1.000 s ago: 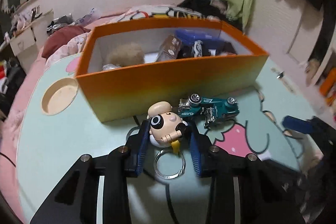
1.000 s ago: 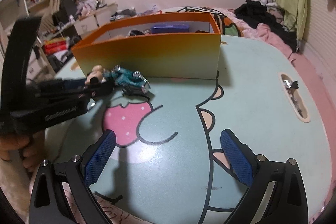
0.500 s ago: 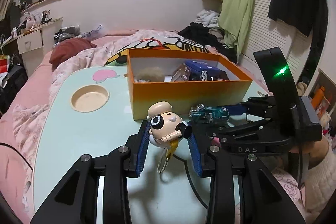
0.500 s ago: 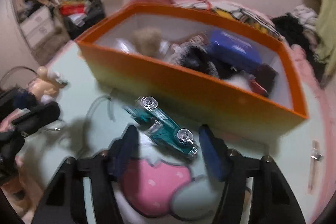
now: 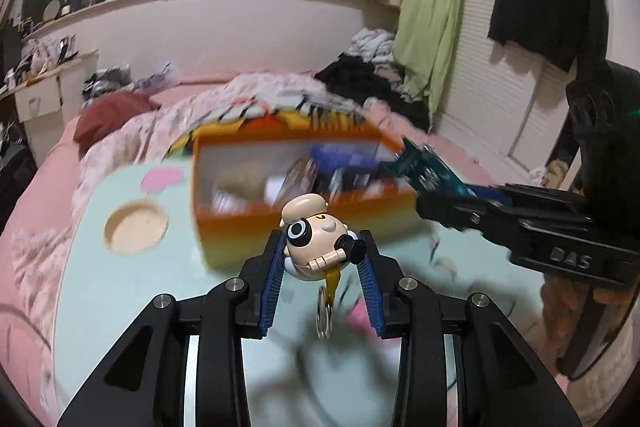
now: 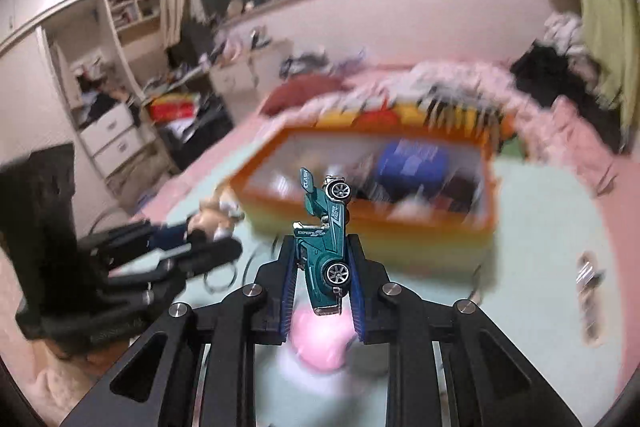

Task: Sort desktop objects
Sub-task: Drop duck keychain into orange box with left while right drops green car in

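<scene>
- The left tongs [image 5: 322,255] are clamped narrowly on a cartoon-head keychain figure [image 5: 314,241], held above the pale green desk [image 5: 120,291]; its key ring [image 5: 325,319] dangles below.
- The right tongs [image 6: 322,267] have just been closing and now grip a teal toy car [image 6: 326,239], nose up, clear of the desk.
- The orange box [image 6: 372,223], blurred, sits on the far side, already holding items.

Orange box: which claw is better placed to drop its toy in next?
Right, probably. The right claw holds the teal toy car at the orange box rim; the left claw, gripping the figure keychain, sits short of it.
</scene>
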### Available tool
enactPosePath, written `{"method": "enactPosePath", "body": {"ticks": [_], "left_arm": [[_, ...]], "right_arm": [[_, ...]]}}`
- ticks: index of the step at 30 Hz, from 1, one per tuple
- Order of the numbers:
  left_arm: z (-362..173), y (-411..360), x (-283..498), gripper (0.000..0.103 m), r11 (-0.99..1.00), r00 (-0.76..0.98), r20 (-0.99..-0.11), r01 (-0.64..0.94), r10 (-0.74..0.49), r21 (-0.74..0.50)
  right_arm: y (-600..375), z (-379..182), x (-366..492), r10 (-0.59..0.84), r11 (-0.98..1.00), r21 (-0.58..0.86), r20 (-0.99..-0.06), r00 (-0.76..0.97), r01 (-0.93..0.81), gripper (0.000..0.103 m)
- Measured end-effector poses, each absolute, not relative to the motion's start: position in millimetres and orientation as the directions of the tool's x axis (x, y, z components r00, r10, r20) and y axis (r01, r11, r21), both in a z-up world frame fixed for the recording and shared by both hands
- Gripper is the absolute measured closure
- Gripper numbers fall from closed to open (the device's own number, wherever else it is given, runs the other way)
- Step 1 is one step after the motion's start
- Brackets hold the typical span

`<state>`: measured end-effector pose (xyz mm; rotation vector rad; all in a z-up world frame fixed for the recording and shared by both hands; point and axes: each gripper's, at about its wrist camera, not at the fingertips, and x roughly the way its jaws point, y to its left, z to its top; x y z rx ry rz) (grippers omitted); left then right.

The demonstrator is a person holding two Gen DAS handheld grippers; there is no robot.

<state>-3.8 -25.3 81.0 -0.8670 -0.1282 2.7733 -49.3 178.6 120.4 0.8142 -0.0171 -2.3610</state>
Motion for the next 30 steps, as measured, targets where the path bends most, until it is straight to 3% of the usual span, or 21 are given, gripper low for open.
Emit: {"method": "enactPosePath", "body": {"ticks": [5, 6, 9, 11, 25, 30], "left_arm": [[100, -13, -68, 0.066, -0.978, -0.802, -0.561, -0.143, 0.204, -0.150], [92, -12, -86, 0.060, -0.981, -0.784, -0.590, -0.133, 0.193, -0.144], [56, -14, -113, 0.041, -0.997, -0.701, -0.711, -0.016, 0.060, -0.069], [52, -14, -103, 0.032, -0.999, -0.761, -0.648, -0.011, 0.031, -0.034], [53, -14, -64, 0.030, -0.996, -0.784, -0.615, -0.084, 0.088, -0.035], [69, -28, -21, 0.030, -0.988, -0.864, -0.484, -0.085, 0.138, -0.130]], "right_arm": [[163, 125, -108, -0.455, -0.880, 0.171, -0.571, -0.683, 0.443, 0.080], [160, 116, -119, -0.422, -0.895, 0.154, -0.595, -0.684, 0.418, 0.079], [153, 80, -144, -0.315, -0.931, 0.106, -0.715, -0.624, 0.349, 0.061], [156, 81, -129, -0.291, -0.938, 0.049, -0.653, -0.700, 0.344, 0.055], [162, 67, -97, -0.332, -0.917, 0.071, -0.677, -0.656, 0.392, 0.053], [172, 79, -64, -0.379, -0.915, 0.123, -0.586, -0.716, 0.384, 0.051]]}}
